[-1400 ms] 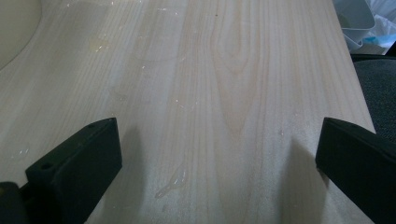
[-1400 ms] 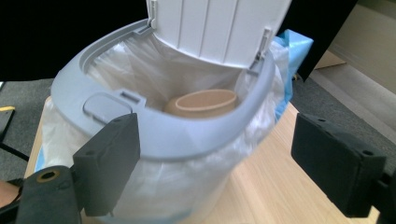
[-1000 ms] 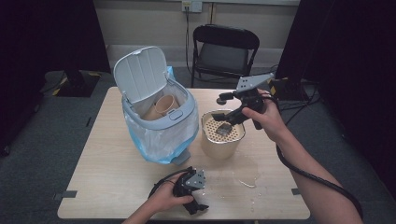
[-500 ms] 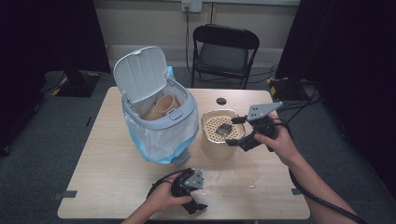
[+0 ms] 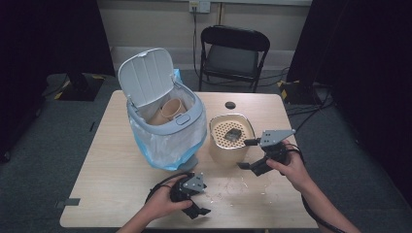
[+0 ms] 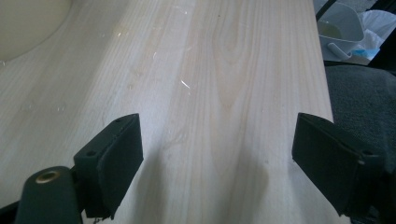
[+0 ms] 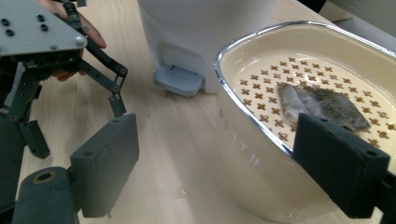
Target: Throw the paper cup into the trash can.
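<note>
No readable brand or label anywhere; faint embossed marks on the strainer (image 7: 299,116) wall in the right gripper view, too blurred to read.

Right gripper (image 5: 256,166): jaws spread, nothing between, at the strainer's near right side, not touching. Strainer sits on the table (image 5: 111,174) just right of the bin (image 5: 165,126), w/ a wet tea bag (image 7: 320,105) lying on its perforated insert.

Left gripper (image 5: 197,206): jaws spread, have just been closing a bit, nothing between; low over the table near the front edge.

High view shows a cup (image 5: 172,108) inside the open bin. Right gripper view adds the bin's pedal (image 7: 180,81) & the left gripper farther off. Left gripper view: bare wood w/ droplets (image 6: 186,84).
</note>
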Motion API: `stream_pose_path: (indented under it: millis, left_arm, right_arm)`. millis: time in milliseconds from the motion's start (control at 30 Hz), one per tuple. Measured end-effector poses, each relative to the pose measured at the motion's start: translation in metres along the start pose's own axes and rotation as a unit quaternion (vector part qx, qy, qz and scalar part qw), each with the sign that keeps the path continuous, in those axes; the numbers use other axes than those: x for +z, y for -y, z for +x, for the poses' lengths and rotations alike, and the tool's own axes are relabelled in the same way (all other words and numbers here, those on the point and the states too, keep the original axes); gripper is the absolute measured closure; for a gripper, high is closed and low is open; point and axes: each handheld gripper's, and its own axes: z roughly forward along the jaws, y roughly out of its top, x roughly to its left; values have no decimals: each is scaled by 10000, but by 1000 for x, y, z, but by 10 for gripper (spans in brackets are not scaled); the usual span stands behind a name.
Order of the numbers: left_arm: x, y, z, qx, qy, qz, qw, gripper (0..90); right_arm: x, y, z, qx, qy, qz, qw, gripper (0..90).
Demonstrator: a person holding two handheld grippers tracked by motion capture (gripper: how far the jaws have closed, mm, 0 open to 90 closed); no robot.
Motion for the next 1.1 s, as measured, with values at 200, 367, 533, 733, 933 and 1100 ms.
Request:
stream_pose_path:
  millis: [200,367,533,733,933,1100]
  left_arm:
    - [-8,7,-2,-85,-9,60,9999,159]
    - [-17,14,-2,-162,-69,52,9998,159]
    - [-26,21,-1,-233,-144,9,9996,159]
    - [-38,29,0,-318,-239,12,9992,159]
    - [-43,35,-1,-422,-302,27,9986,159]
    - [-46,39,0,-420,-363,39,9985,160]
  right_arm:
    - [-2,2,9,-152,-133,123,9997,138]
    - [-2,9,14,-101,-208,109,9997,138]
    - [1,24,21,-3,-328,156,9993,138]
    - [11,42,30,129,-460,334,9983,139]
    - [20,56,34,228,-527,420,9975,138]
    - [25,64,36,249,-490,460,9974,138]
